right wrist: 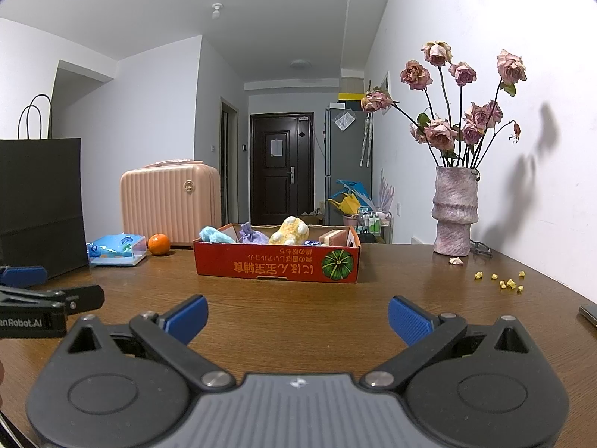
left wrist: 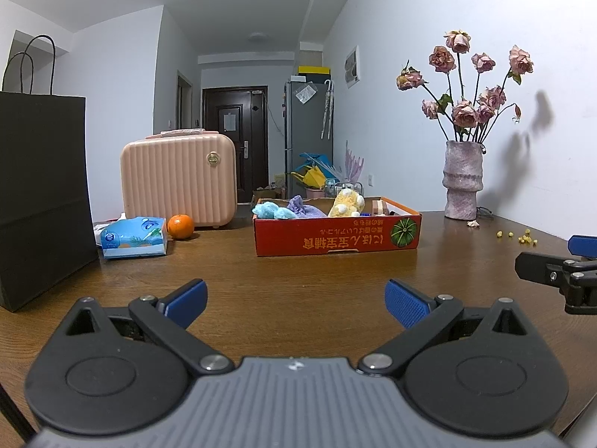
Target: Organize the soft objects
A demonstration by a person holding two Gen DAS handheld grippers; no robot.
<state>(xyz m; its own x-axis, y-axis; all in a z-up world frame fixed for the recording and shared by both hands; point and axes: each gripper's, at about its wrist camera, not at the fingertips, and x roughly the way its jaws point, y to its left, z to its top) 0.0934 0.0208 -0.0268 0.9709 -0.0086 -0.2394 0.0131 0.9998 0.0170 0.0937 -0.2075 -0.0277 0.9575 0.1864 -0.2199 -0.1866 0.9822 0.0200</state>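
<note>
Brown wood fills the frame as we hold both tools low over the tabletop (left wrist: 298,272), each one empty. Our left gripper (left wrist: 296,304) stands wide, its blue pads (left wrist: 405,304) far apart with nothing between them; our right gripper (right wrist: 297,317) is spread just as wide and holds nothing either.

At twelve o'clock from both grippers, well apart from them, sits the red cardboard box (left wrist: 335,233), printed with a green pumpkin. The soft objects lie inside it: a light-blue plush (left wrist: 270,211) at the left end, a purple cloth pouch (left wrist: 304,209) beside it, and a yellow-and-white plush (left wrist: 345,203) leaning up past the rim. A pink block (right wrist: 334,237) shows at the box's right end in the right wrist view.

At ten o'clock, a blue tissue pack (left wrist: 132,237) lies beside an orange (left wrist: 181,226), with a pink ribbed case (left wrist: 179,183) standing just behind them. A black paper bag (left wrist: 41,194) stands at nine o'clock.

At two o'clock, a rough pink vase (left wrist: 462,181) of dried roses (left wrist: 470,78) stands near the wall. A fallen petal (left wrist: 474,224) rests at its foot, and small yellow bits (left wrist: 522,237) are scattered on the wood to the right. A dark flat object (right wrist: 589,313) at the right edge of the right wrist view is cut off, and we cannot tell what it is.
</note>
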